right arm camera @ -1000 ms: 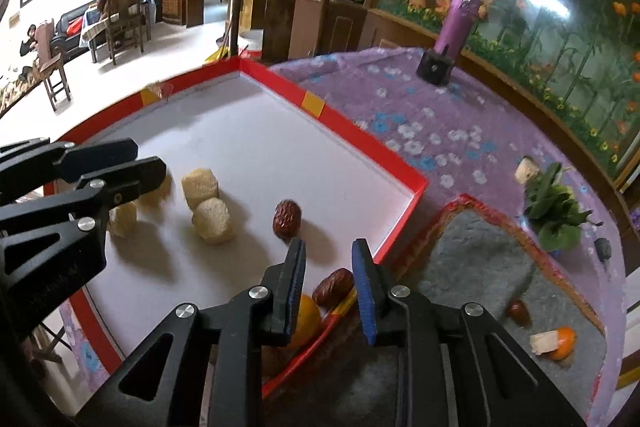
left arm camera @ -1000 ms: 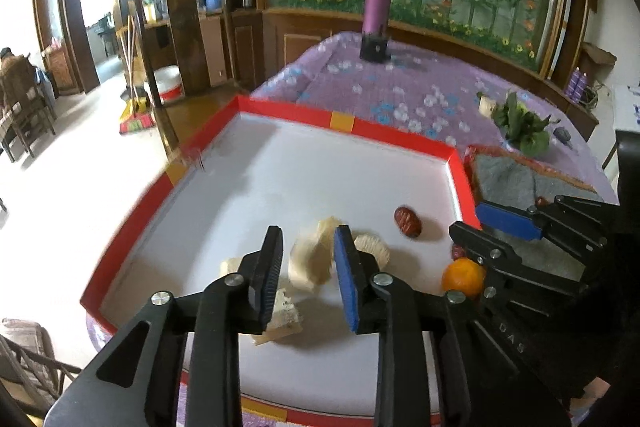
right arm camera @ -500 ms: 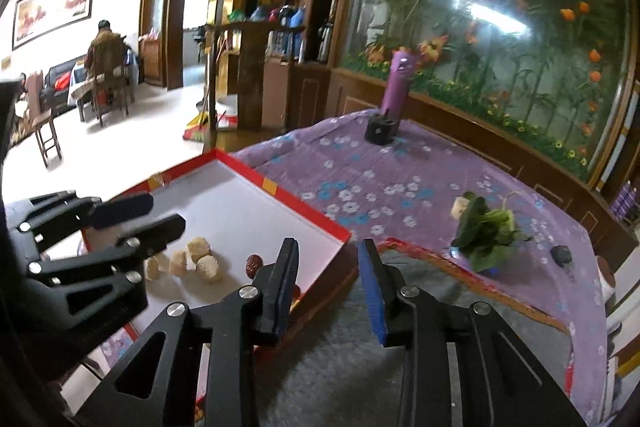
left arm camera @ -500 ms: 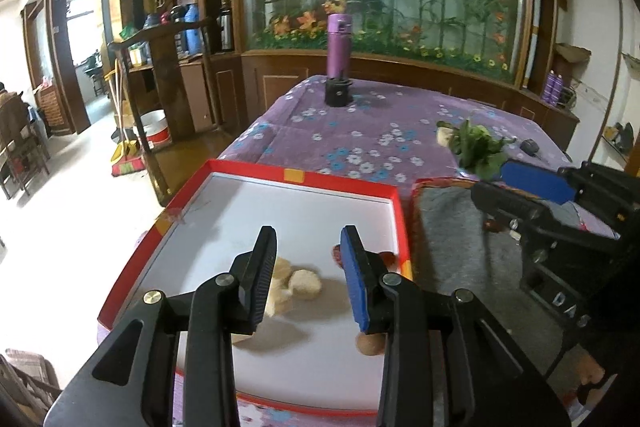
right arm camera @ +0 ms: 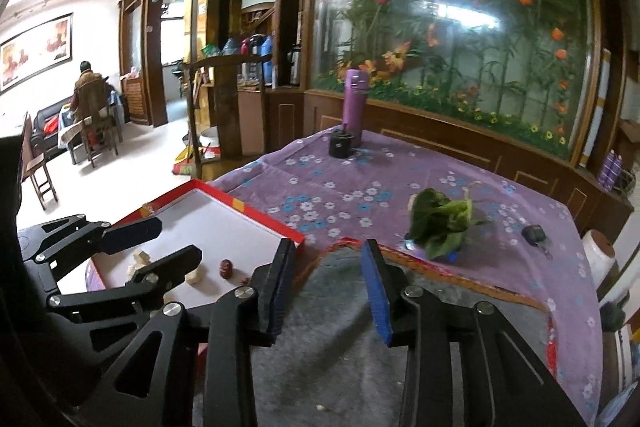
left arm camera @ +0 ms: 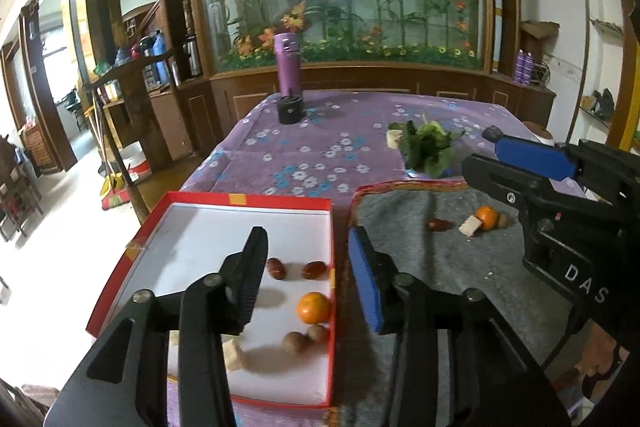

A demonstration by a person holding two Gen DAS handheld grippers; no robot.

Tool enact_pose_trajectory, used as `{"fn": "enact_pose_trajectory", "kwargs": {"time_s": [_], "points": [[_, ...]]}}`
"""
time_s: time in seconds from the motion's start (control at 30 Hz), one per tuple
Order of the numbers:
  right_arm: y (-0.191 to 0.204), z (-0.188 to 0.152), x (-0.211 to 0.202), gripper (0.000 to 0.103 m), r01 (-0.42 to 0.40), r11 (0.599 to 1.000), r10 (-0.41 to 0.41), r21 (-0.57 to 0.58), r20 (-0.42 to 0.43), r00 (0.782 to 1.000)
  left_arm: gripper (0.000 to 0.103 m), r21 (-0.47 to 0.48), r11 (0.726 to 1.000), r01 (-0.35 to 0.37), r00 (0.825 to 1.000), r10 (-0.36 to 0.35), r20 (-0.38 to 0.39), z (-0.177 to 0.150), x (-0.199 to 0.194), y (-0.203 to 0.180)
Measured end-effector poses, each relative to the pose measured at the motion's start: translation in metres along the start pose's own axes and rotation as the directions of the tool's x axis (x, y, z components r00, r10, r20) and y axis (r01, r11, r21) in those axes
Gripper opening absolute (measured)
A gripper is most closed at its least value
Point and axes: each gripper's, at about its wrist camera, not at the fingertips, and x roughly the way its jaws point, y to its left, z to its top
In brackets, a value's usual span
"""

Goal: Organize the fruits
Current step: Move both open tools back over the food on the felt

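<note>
Both wrist views showed a table under a purple flowered cloth (left arm camera: 320, 147). The left gripper (left arm camera: 308, 259) hung above the red-rimmed white tray (left arm camera: 192, 227), its fingers apart and holding nothing. The right gripper (right arm camera: 328, 283) hung over the grey felt mat (left arm camera: 440, 259), likewise spread and empty; in the left wrist view it entered at 3 o'clock (left arm camera: 520, 163).

In the left wrist view the tray held two red dates (left arm camera: 276, 268) side by side near its right wall, with an orange (left arm camera: 314, 307) just toward 6 o'clock of them. Two brown round fruits (left arm camera: 298, 342) lay touching each other below the orange, and a pale chunk (left arm camera: 232, 359) showed at 7 o'clock, partly hidden by the left finger.

On the mat, toward 2 o'clock, a second orange (left arm camera: 489, 217) touched a pale cube (left arm camera: 470, 225). A brownish round piece lay just to its right, and a dark date (left arm camera: 437, 225) sat near its left.

A leafy green bunch (left arm camera: 430, 149) lay on the cloth beyond the mat's far edge. A purple flask (left arm camera: 287, 65) stood upright at 12 o'clock behind a small black cup (left arm camera: 291, 110).
</note>
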Motion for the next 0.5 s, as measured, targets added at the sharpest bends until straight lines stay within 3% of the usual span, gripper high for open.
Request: {"fn": "enact_pose_trajectory", "kwargs": {"time_s": [0.07, 0.27, 0.5], "points": [[-0.012, -0.002, -0.006, 0.039, 0.013, 1.000, -0.014, 0.018, 0.009, 1.000, 0.041, 0.021, 1.000, 0.007, 1.000, -0.007, 0.002, 0.003, -0.001, -0.011], [-0.051, -0.007, -0.024, 0.058, 0.081, 0.994, -0.083, 0.078, 0.032, 0.996, 0.050, 0.082, 0.996, 0.032, 0.999, -0.033, 0.004, 0.008, -0.002, -0.045], [-0.100, -0.015, -0.037, 0.058, 0.161, 0.977, -0.165, 0.137, 0.021, 0.986, 0.050, 0.157, 0.985, 0.073, 0.997, -0.075, 0.003, 0.017, -0.002, -0.088]]}}
